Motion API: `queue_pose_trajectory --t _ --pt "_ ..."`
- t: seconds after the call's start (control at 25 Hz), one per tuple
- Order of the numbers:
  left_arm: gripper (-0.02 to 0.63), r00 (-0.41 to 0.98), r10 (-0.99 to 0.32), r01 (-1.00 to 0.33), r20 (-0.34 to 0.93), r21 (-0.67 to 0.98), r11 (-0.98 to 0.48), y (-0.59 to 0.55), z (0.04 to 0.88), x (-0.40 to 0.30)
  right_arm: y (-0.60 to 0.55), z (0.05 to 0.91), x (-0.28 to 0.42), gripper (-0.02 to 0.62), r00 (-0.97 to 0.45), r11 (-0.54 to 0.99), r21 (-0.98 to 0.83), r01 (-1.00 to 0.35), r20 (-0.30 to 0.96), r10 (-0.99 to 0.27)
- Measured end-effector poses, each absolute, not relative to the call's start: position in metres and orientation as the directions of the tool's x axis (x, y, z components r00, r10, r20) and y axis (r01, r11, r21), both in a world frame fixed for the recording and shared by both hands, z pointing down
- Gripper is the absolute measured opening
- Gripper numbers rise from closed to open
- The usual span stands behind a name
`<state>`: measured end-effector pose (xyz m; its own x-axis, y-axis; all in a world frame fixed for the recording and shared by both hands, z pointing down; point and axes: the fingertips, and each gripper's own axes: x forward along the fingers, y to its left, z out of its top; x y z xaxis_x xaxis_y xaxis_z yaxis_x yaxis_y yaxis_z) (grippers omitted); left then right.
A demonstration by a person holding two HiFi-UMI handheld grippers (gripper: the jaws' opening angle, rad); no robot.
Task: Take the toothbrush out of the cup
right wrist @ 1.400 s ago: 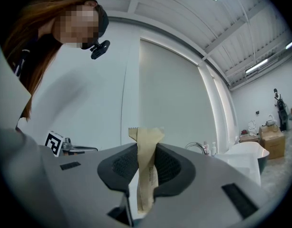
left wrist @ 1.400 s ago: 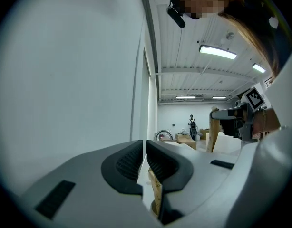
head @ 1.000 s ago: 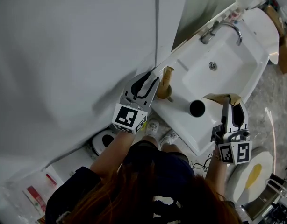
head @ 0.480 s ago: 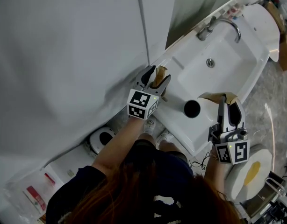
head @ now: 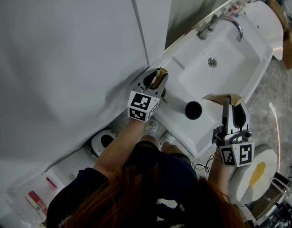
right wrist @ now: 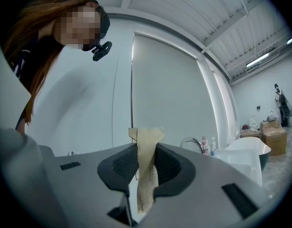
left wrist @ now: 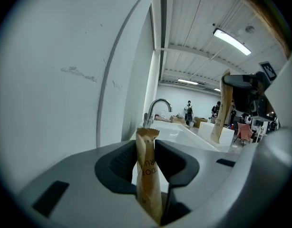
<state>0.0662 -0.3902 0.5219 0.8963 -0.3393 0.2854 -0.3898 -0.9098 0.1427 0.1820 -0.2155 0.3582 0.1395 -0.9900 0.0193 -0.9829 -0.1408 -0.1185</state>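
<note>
A black cup (head: 193,109) stands on the white sink counter (head: 177,120). To its left, a tan paper toothbrush packet (head: 160,75) stands upright near the wall. My left gripper (head: 158,74) has just been closing and its pads now press on this packet (left wrist: 148,175). The packet's lower end is hidden behind the jaws. My right gripper (head: 234,107) hovers off the counter's front right, shut on a second tan packet (head: 222,98). That packet (right wrist: 147,184) sticks up between its pads. The left gripper view shows the right gripper's packet (left wrist: 226,106) at the far right.
The sink basin (head: 217,75) with a chrome faucet (head: 222,23) lies beyond the cup. A grey wall (head: 65,56) runs close along the left. A white fixture (head: 265,13) stands past the sink. The person's shoes (head: 167,137) are below the counter.
The left gripper came in over the counter by the wall, spread its jaws wide around the standing packet, then closed on it. The right gripper stayed put with its packet.
</note>
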Motion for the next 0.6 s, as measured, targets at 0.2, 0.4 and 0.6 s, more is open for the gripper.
queue_pose_trajectory --t 0.2,0.4,0.6 --pt "0.106 0.903 -0.348 -0.388 0.251 0.134 -0.912 -0.388 0.502 0.062 -0.217 0.352 0.181 0.091 0.128 -0.127 -0.117 -0.985 0.000 -0.992" --pt "0.098 0.913 -0.361 -0.386 0.190 0.116 -0.915 -0.384 0.466 0.055 -0.212 0.342 0.179 0.092 0.115 -0.111 -0.112 -0.988 -0.028 -0.993" --pt "0.095 0.920 -0.368 -0.384 0.138 0.115 -0.916 -0.375 0.425 0.047 -0.203 0.325 0.175 0.092 0.100 -0.096 -0.076 -0.992 -0.061 -0.993"
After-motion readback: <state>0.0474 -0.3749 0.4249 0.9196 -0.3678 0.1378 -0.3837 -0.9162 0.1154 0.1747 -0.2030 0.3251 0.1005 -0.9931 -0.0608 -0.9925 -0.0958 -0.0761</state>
